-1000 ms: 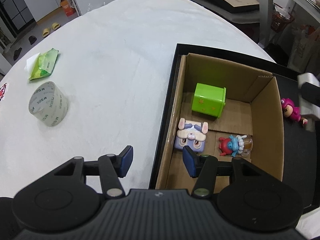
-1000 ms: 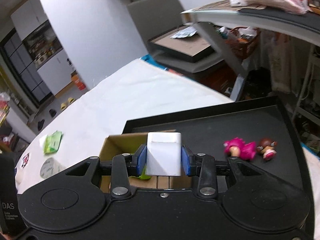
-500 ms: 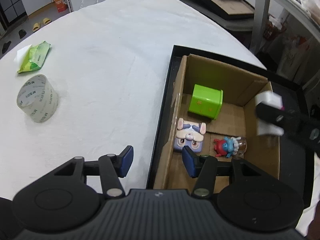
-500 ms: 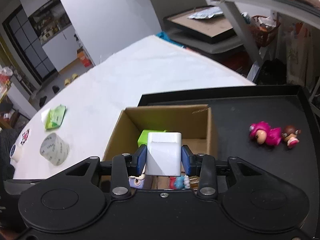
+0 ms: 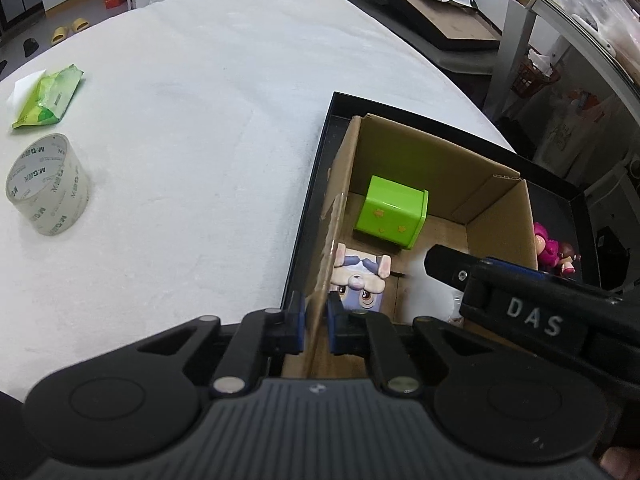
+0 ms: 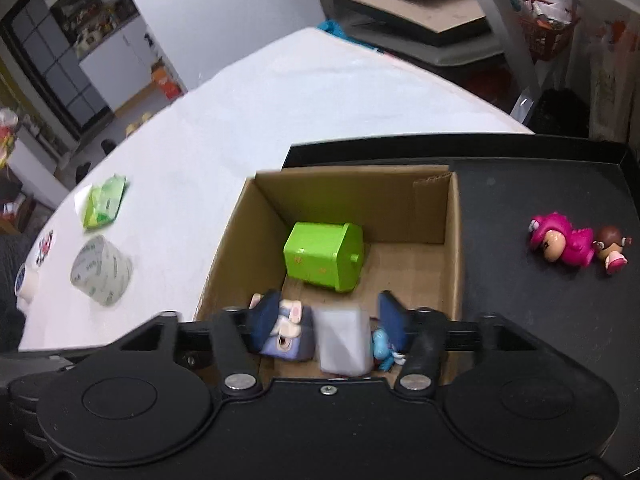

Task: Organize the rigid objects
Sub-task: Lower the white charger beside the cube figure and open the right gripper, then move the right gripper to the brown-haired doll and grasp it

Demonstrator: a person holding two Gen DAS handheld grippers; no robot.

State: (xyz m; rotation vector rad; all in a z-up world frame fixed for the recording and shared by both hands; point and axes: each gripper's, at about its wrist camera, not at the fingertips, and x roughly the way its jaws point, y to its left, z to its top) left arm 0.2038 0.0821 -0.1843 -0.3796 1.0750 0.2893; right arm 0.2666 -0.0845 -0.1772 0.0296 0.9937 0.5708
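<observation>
On the far left of a white table [image 5: 192,120] lies a green packet [image 5: 48,98], and near it, closer to the camera, a roll of clear tape [image 5: 46,190] standing on its side. To the right, a black tray [image 6: 540,300] sits at the table's edge and holds an open cardboard box [image 5: 440,168].

The left gripper [image 5: 315,322] is clamped on the box's left wall near the front corner, one blue pad on each side of the cardboard.

Inside the box, a lime green cube [image 5: 394,212] with small star marks sits toward the back. In front of it, against the left wall, is a purple block toy with a bunny face [image 5: 360,282].

The right gripper [image 6: 326,322] reaches into the box from the right, its blue pads spread wide apart. Between them sits a blurred white block [image 6: 343,338], touching neither pad, just beside the bunny block. Whether it rests on the box floor cannot be told. A small blue and red figure [image 6: 384,346] peeks out on its right.

Farther right, outside the box on the bare tray, a pink doll [image 6: 562,240] lies on its side, touching a smaller brown-haired doll [image 6: 612,248].
</observation>
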